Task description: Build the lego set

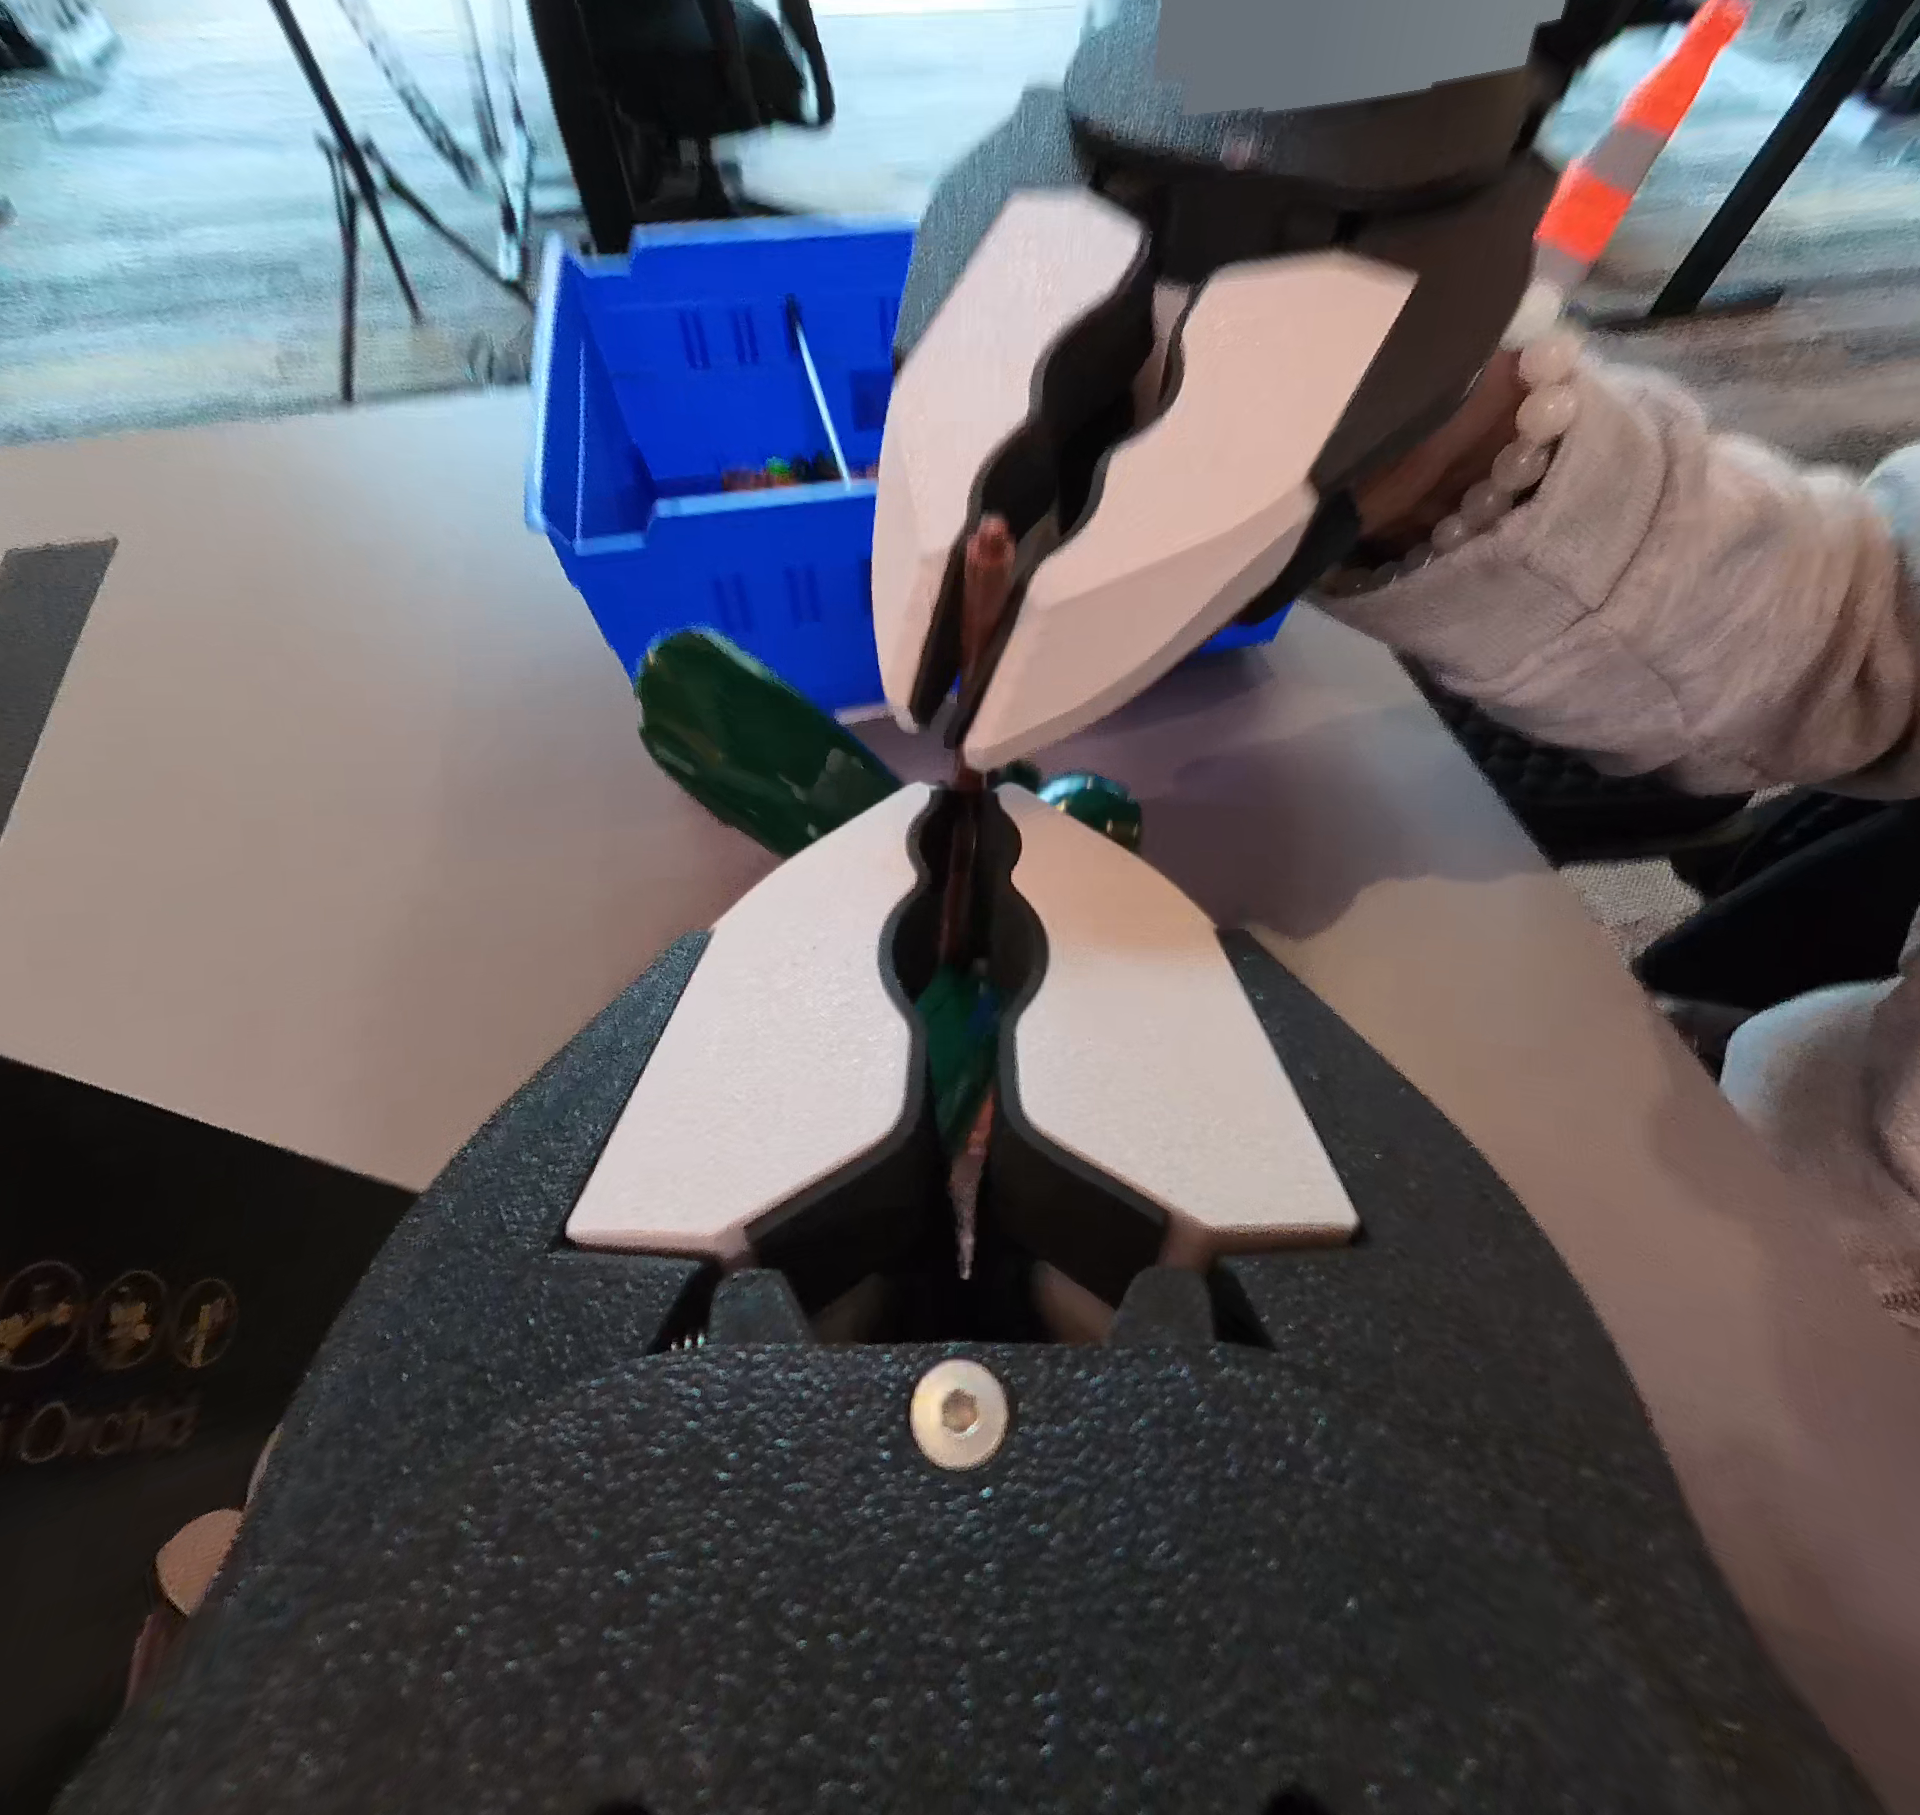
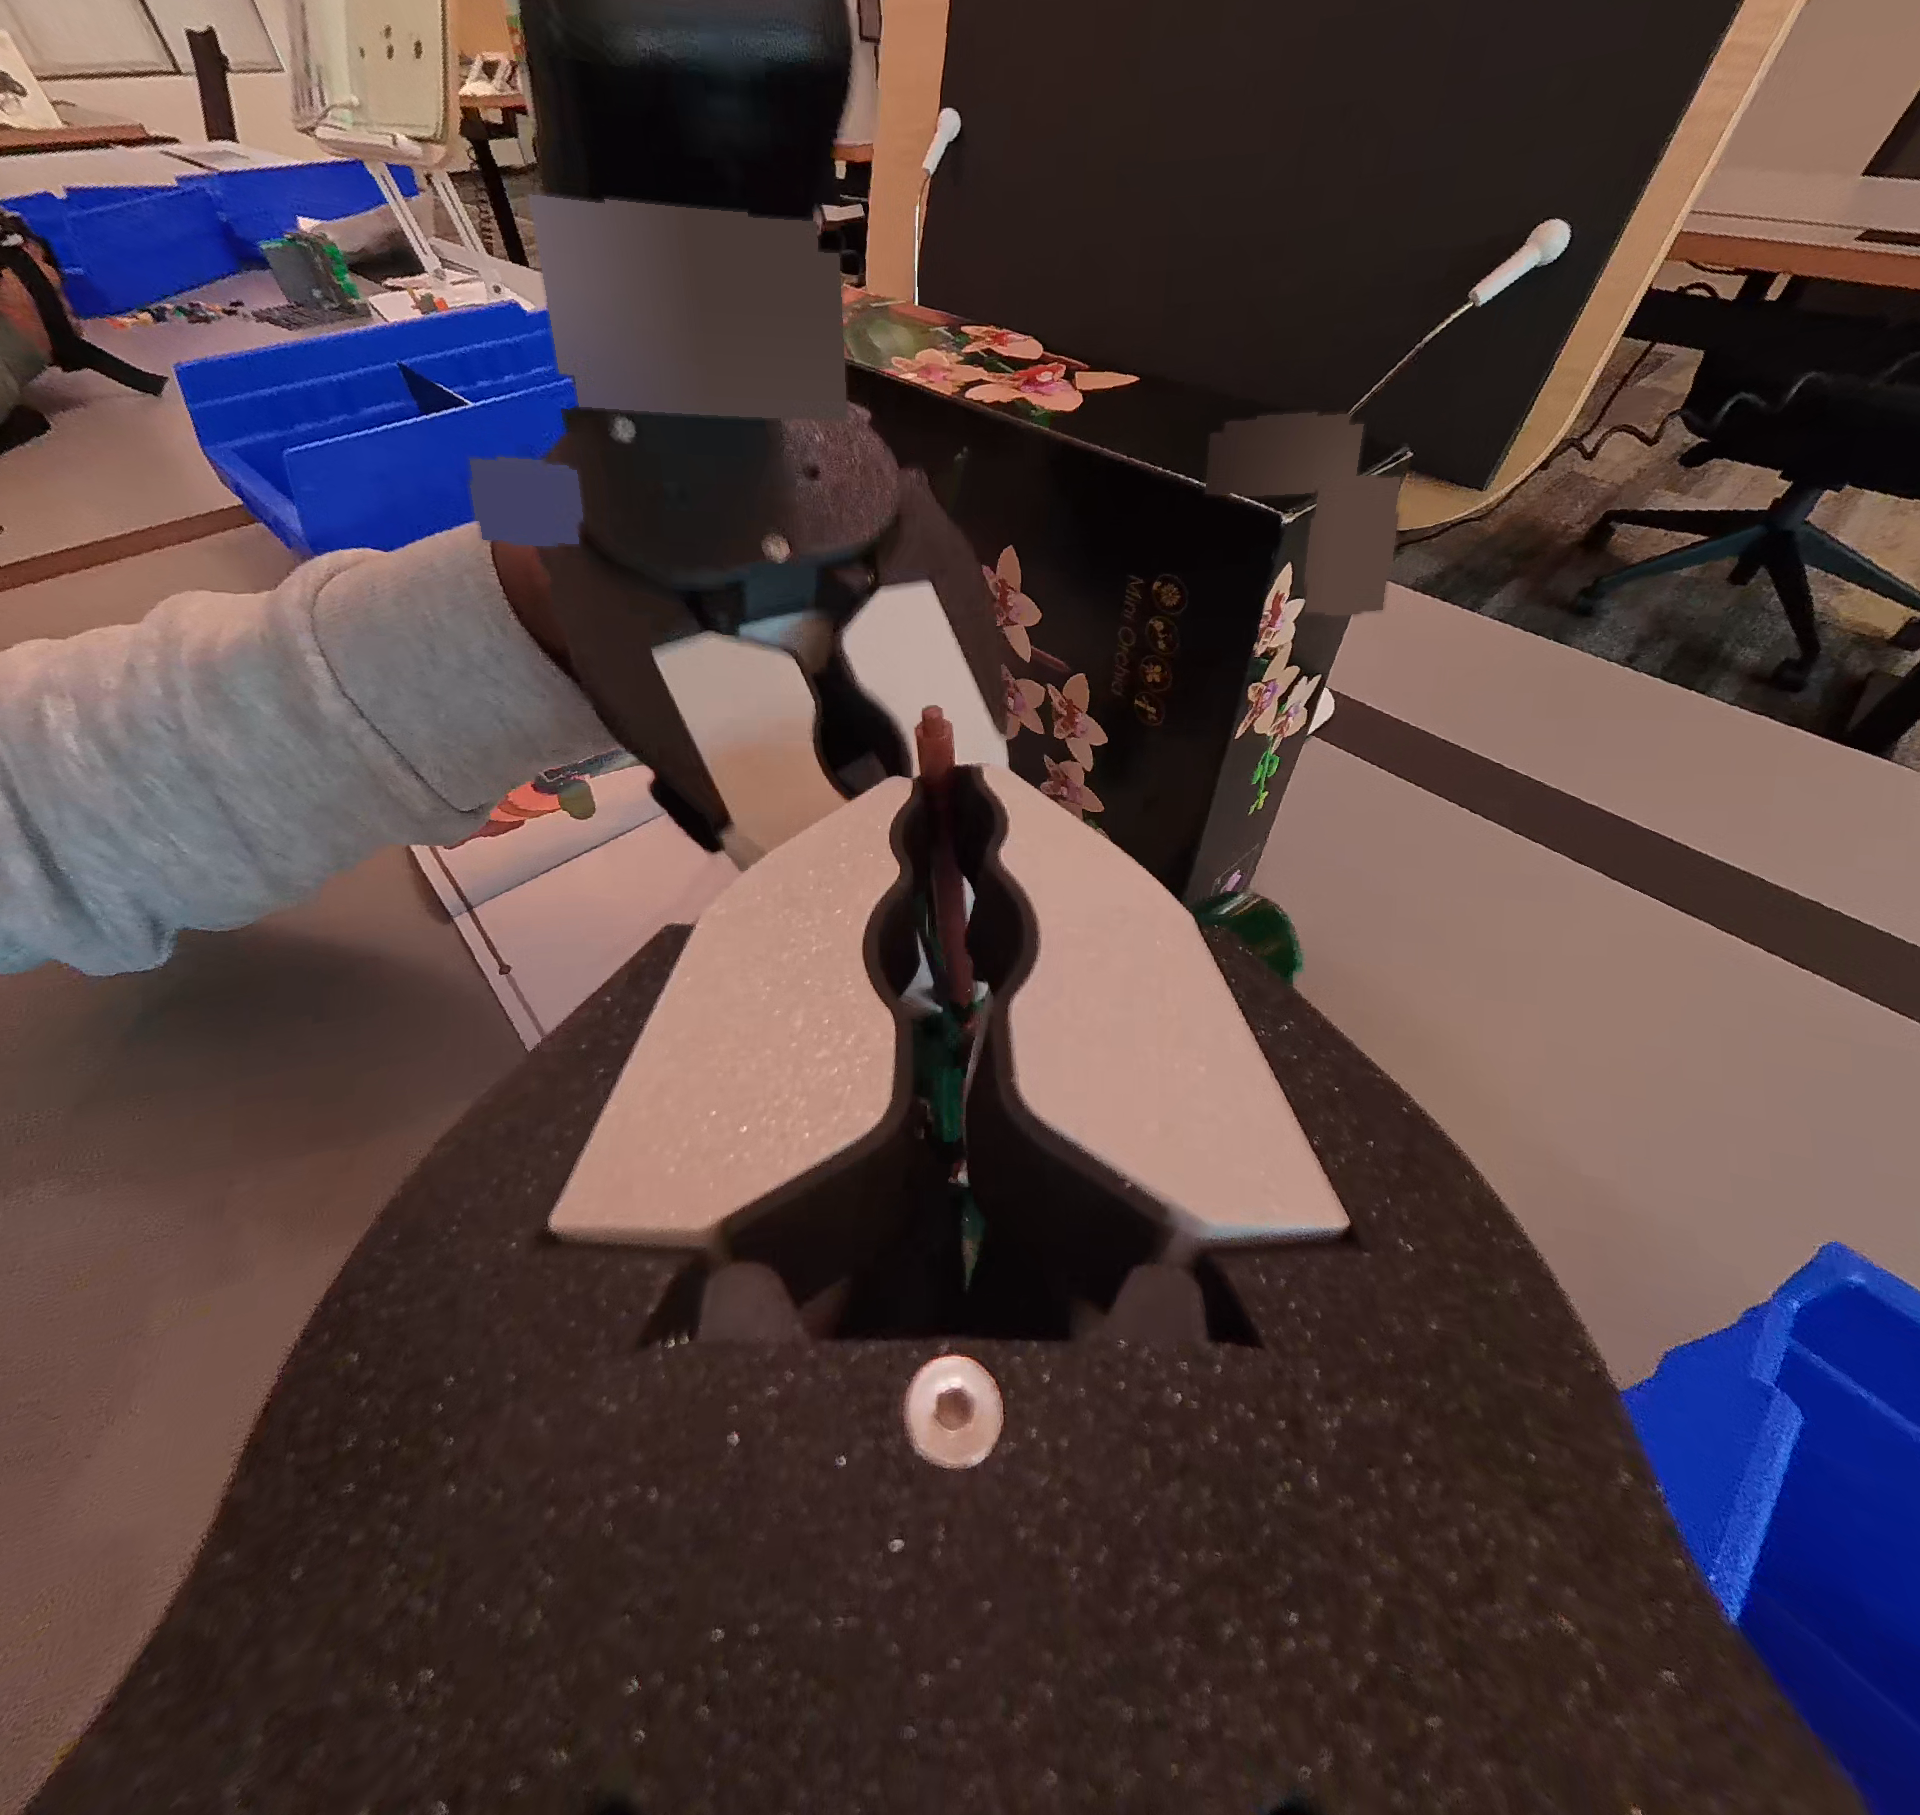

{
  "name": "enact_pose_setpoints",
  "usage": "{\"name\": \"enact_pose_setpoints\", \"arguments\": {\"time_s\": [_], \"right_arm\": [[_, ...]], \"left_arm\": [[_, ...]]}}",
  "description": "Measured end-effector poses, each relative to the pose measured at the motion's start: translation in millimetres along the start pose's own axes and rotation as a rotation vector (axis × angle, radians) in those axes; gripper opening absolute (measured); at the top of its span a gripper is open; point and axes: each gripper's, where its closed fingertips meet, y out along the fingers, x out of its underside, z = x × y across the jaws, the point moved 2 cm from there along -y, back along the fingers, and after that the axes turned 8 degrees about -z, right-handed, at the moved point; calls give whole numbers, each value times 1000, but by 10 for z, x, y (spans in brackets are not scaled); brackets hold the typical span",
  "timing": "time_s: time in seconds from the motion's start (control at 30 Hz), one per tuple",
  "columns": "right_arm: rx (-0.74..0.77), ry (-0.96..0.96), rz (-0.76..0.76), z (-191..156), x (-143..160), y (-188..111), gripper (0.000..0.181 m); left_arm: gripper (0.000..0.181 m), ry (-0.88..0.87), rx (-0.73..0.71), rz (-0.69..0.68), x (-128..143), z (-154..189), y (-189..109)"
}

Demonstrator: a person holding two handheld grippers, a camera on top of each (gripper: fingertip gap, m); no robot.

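A thin brown lego stem (image 1: 985,570) runs between both grippers, with dark green leaves (image 1: 753,737) attached near its lower part. My left gripper (image 1: 961,801) is shut on one end of the stem, and a green leaf piece (image 1: 961,1038) shows between its fingers. My right gripper (image 1: 951,726) comes from above and is shut on the other end, tip to tip with the left. In the right wrist view my right gripper (image 2: 940,778) is shut on the stem (image 2: 933,739), whose tip pokes out past it. The left gripper's fingers (image 2: 727,705) show just beyond.
A blue bin (image 1: 717,477) holding small pieces stands behind the grippers. The black lego box (image 2: 1122,622) with orchid pictures stands upright ahead of my right gripper; it also shows in the left wrist view (image 1: 104,1298). An instruction sheet (image 2: 488,892) lies on the grey table (image 2: 1558,986). Another blue bin (image 2: 1818,1453) is at lower right.
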Motion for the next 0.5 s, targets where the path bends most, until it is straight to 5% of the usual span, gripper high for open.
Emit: {"name": "enact_pose_setpoints", "arguments": {"time_s": [0.07,0.17,0.3,0.5], "right_arm": [[-15,-5,-2,-27,-6,16,4],[-5,-28,-5,-63,1,28,5],[-30,19,47,37,2,-30,5],[-41,10,40,26,-6,-5,5]], "left_arm": [[0,31,-15,-193,355,-3,193],[0,50,61,24,-15,156,2],[1,80,25,-62,10,79,-220],[22,94,-72,163,-266,107,-648]]}}
